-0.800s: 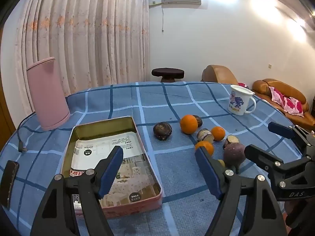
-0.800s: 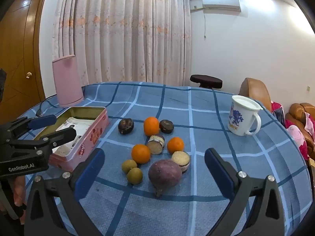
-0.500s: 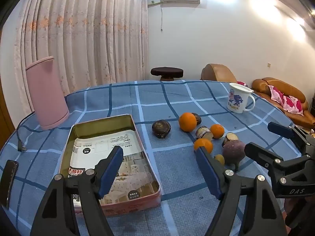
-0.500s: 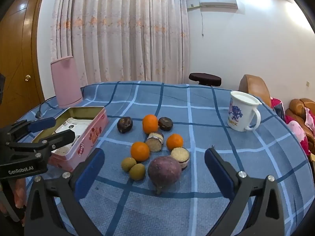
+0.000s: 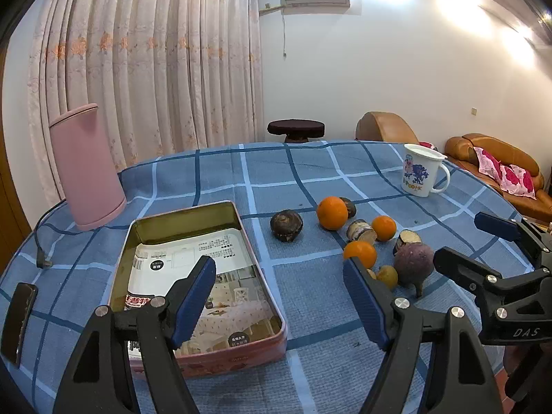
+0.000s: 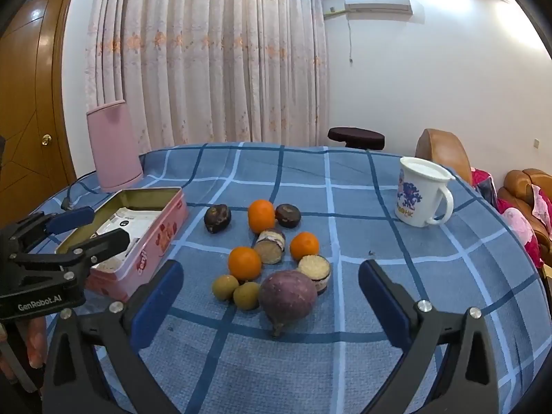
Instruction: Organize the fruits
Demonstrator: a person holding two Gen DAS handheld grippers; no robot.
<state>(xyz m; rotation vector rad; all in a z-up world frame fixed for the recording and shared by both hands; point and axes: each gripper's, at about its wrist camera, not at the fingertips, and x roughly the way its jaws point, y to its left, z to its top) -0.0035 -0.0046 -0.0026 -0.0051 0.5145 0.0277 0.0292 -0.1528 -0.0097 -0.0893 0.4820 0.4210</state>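
Observation:
Several fruits lie clustered on the blue checked tablecloth: three oranges [image 6: 261, 215], a big purple fruit [image 6: 287, 295], two small yellow-green fruits [image 6: 225, 286], two dark round ones [image 6: 217, 218] and cut halves [image 6: 314, 269]. An open pink tin [image 6: 151, 231] with printed paper inside sits left of them; it also shows in the left wrist view [image 5: 196, 269]. My left gripper [image 5: 279, 296] is open and empty over the tin's right edge. My right gripper [image 6: 270, 298] is open and empty, just in front of the purple fruit [image 5: 413, 264].
A white mug [image 6: 419, 195] stands at the right rear of the table. A pink kettle [image 5: 86, 165] with a cable stands at the left rear. A dark phone [image 5: 19, 321] lies near the left edge. Sofas stand beyond the table's right edge.
Both grippers have drawn back and risen slightly, so the fruits and tin sit a little farther away. Nothing on the table has moved; both grippers stay open.

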